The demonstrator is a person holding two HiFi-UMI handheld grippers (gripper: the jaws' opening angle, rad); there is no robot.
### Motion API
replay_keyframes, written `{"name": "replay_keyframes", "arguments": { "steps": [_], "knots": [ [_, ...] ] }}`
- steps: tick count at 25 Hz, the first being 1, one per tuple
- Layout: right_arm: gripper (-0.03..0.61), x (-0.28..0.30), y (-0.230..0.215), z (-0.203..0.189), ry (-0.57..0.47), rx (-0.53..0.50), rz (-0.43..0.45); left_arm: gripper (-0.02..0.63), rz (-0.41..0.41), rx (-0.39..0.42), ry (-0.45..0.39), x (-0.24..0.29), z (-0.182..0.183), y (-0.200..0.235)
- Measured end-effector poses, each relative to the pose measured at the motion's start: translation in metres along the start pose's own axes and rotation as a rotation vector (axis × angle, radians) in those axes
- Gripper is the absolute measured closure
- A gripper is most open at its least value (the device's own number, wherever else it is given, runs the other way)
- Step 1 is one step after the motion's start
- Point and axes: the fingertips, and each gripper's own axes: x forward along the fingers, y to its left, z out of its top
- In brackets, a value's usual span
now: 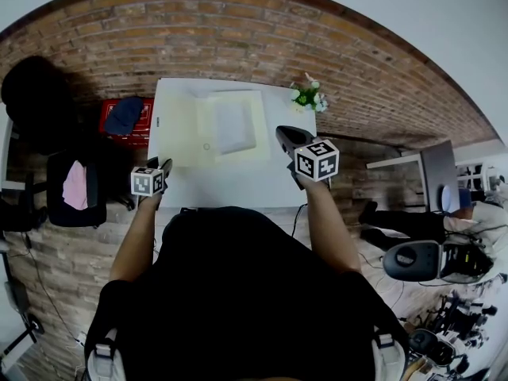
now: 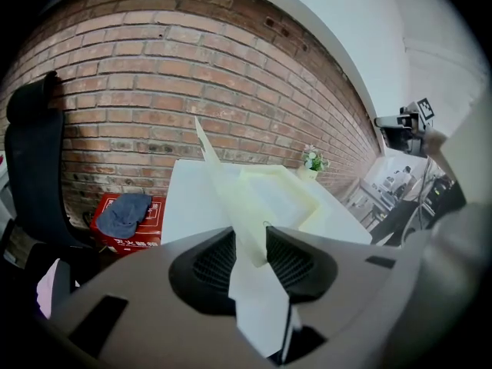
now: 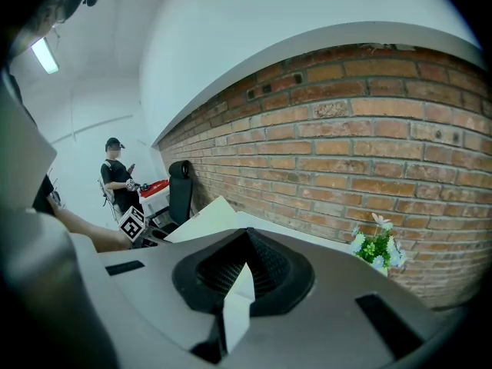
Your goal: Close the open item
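A pale yellow folder (image 1: 232,125) lies open on a white table (image 1: 230,187), at twelve o'clock from where I stand. Its main part is flat on the table and has a white sheet (image 1: 232,127) inside. Its cover (image 2: 221,179) is on the nine o'clock side and, in the left gripper view, rises at a tilt.

My left gripper (image 2: 250,241) is at about seven o'clock from the folder. Its two fingers are clamped on the near edge of the cover, which passes up between the pads.

My right gripper (image 1: 283,132) hovers at about four o'clock from the folder, close to its right edge. Its fingers are pressed together at the tips.

A small pot of white flowers (image 1: 307,96) stands on the table at two o'clock from the folder, against a brick wall (image 1: 238,38). On the floor at nine o'clock from the table sits a red box (image 1: 111,125) with a blue cloth (image 1: 125,115) on top.
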Motion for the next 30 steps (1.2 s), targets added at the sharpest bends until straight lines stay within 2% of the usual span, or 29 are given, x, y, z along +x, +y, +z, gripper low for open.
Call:
{"name": "replay_keyframes", "arguments": {
  "steps": [5,23,30],
  "knots": [
    [0.558,-0.009,-0.003,-0.009,-0.002,0.014,-0.016,0.526,0.007,-0.007,-0.010,0.001,0.002,0.002],
    [0.558,-0.018,-0.006,-0.027,-0.015,0.067,-0.047,0.563,0.012,0.022,-0.030,-0.011,0.023,0.016],
    [0.558,-0.021,-0.009,-0.041,-0.008,0.087,-0.063,0.566,0.011,0.068,-0.033,-0.013,0.037,0.015]
  ]
}}
